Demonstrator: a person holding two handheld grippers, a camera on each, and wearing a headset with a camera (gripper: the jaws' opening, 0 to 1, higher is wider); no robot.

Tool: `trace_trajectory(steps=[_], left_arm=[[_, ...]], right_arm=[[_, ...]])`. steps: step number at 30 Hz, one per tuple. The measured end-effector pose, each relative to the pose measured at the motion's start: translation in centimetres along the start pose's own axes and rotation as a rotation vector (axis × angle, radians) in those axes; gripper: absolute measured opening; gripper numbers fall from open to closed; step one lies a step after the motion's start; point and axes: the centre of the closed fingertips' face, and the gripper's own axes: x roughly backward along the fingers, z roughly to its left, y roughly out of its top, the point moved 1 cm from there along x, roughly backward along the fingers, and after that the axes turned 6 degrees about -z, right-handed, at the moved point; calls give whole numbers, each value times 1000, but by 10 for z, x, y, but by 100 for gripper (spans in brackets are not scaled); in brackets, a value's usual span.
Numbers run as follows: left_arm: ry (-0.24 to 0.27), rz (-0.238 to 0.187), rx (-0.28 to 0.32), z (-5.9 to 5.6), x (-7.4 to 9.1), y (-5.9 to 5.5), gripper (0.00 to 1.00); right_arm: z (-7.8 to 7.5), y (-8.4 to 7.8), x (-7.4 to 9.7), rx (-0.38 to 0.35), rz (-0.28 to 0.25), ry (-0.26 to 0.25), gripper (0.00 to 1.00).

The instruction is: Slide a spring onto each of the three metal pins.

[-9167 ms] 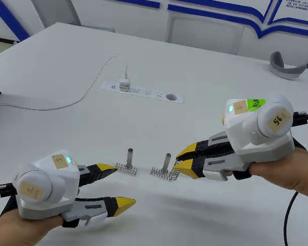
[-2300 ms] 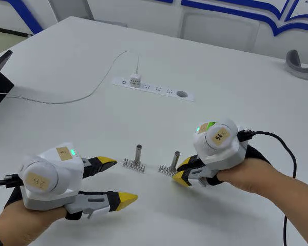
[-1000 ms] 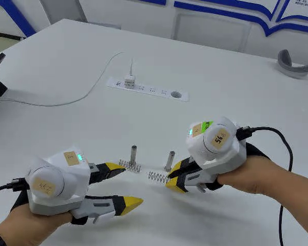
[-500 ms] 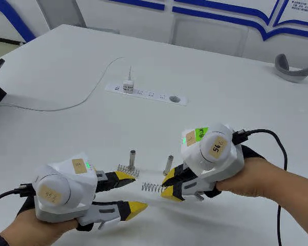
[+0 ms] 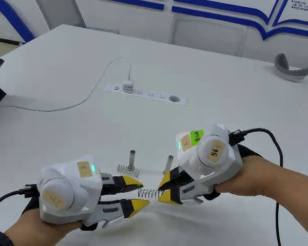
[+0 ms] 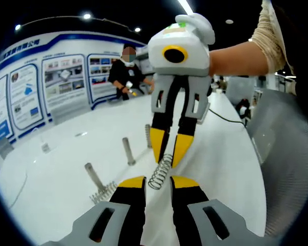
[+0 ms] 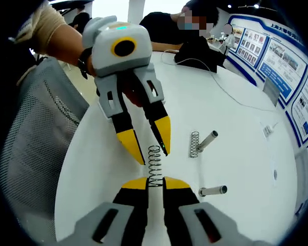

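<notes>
My right gripper (image 5: 163, 190) (image 7: 150, 183) is shut on one end of a small steel spring (image 5: 149, 193) (image 7: 154, 163) and holds it level above the table. The spring's free end (image 6: 160, 172) reaches between the jaws of my left gripper (image 5: 139, 193) (image 6: 158, 183), which stand open around it. Two metal pins stand upright behind them: the left pin (image 5: 132, 157) (image 6: 94, 176) (image 7: 208, 138) has another spring (image 5: 126, 168) (image 7: 194, 144) lying at its foot, and the right pin (image 5: 168, 163) (image 6: 127, 150) (image 7: 213, 190) is bare.
A white power strip (image 5: 149, 95) with a plugged adapter (image 5: 127, 84) and its cable (image 5: 66, 106) lies further back on the white table. A grey curved object (image 5: 286, 65) rests at the far right. A black cable (image 5: 278, 169) trails from my right gripper. People stand beyond the table.
My right gripper has lifted the spring from beside the right pin and carried it left. The left gripper moved right to meet it, its jaws narrowing around the spring's free end.
</notes>
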Motion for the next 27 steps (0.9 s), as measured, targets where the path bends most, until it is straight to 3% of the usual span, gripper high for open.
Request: trace_trajectory(steps=[14,27], left_arm=[[-10,8,-26,-2,1,-1,13],[-17,14,-32,-3,1,-3,12]], right_arm=[[2,4,5,19,0,18,11],[3,28,17,6,-60,21,11]])
